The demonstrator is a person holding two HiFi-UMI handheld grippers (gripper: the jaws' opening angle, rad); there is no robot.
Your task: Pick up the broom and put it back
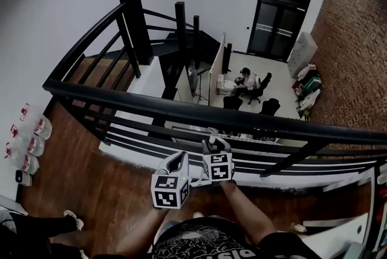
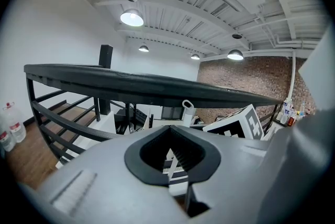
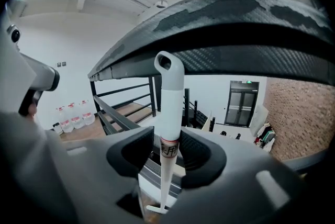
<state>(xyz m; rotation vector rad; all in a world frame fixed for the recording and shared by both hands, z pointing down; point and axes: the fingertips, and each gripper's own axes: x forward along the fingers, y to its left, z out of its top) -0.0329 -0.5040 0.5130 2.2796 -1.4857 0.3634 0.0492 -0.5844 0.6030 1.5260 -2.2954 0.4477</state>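
Here, the right claw (image 3: 166, 154) pinches the white plastic broom handle (image 3: 168, 113), which stands upright between its dark ribbed pads (image 3: 201, 152). A printed band circles the handle at the level of the pads. The handle's rounded top, pierced by a hanging hole, rises well above the claw, in front of the black metal railing (image 3: 235, 24); whether the two touch cannot be told. The brush end is not in view.

The left claw (image 2: 175, 160) has its jaws pressed together, with nothing between them. In its own view the handle's top (image 2: 187, 110) shows just beyond it, and the right claw's black-and-white marker cube (image 2: 235, 122) lies to its right.

In the head view the left claw (image 1: 179, 160) sits just beside the right claw (image 1: 214, 141), slightly nearer the person; both point at the railing's lower bars (image 1: 181, 109). Clear water bottles with red labels (image 1: 27, 143) stand on the brown wooden floor (image 1: 103, 185), well apart to the left of both claws. Far beyond the claws, on the level below, are a black double door (image 1: 278, 22) and a brown brick wall (image 1: 357, 40).
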